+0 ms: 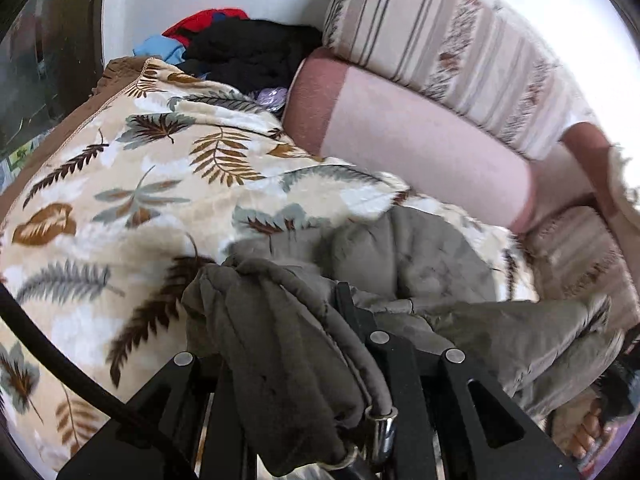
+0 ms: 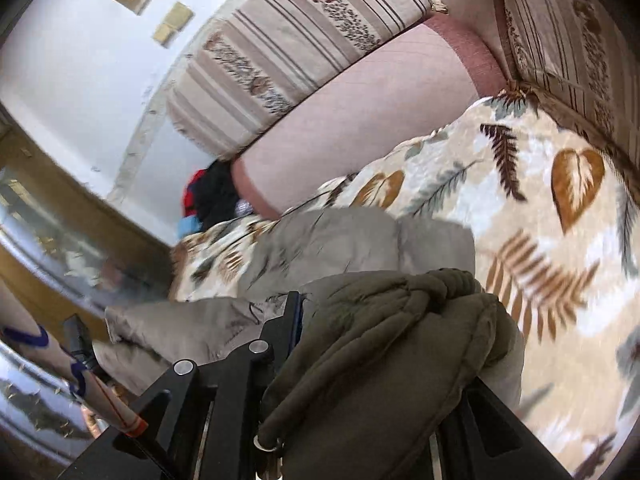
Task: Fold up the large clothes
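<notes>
A grey-olive padded jacket (image 1: 408,252) lies bunched on a leaf-print blanket (image 1: 120,184). My left gripper (image 1: 304,320) is shut on a thick fold of the jacket's edge, which drapes over the fingers; a metal ring (image 1: 384,424) hangs near the base. In the right wrist view the same jacket (image 2: 344,236) spreads over the blanket (image 2: 540,216). My right gripper (image 2: 360,320) is shut on a darker olive bunch of it (image 2: 384,360), which covers the right finger.
A pink bolster (image 1: 420,136) and striped cushions (image 1: 440,40) line the sofa back. A pile of black, red and blue clothes (image 1: 240,48) sits in the far corner. A bare foot (image 1: 588,428) shows at the lower right.
</notes>
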Demonstrator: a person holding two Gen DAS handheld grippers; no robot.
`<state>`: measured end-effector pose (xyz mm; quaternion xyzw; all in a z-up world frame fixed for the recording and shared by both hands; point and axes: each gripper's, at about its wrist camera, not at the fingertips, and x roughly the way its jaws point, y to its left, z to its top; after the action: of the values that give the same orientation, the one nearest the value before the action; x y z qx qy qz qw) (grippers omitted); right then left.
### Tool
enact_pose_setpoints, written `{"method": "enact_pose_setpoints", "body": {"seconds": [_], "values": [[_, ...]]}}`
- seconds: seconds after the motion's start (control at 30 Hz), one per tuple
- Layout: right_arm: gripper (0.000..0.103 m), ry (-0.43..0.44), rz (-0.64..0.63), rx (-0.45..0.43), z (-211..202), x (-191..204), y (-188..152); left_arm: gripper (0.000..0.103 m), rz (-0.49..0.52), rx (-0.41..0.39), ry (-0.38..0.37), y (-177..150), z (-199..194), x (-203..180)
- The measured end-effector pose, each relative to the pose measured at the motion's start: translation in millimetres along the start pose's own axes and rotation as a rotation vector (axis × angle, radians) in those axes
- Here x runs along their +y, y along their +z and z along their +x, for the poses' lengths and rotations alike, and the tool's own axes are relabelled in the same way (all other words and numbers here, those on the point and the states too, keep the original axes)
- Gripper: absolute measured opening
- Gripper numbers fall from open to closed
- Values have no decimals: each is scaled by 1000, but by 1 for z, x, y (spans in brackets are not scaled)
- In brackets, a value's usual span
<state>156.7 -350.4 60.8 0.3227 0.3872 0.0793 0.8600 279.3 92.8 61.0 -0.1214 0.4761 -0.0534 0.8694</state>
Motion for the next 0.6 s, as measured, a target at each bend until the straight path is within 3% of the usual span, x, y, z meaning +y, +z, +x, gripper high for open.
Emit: {"method": "enact_pose_setpoints", "body": {"seconds": [0.23, 0.47, 0.6], "values": [[22, -125, 72, 81, 90, -29, 41, 19, 8, 125, 94, 34, 103, -3], [23, -177, 144, 155, 148, -56, 58, 20, -31, 138, 121, 29, 150, 9], [23, -208, 138, 184, 164, -54, 62, 21, -81, 158, 102, 34, 147, 16]]}}
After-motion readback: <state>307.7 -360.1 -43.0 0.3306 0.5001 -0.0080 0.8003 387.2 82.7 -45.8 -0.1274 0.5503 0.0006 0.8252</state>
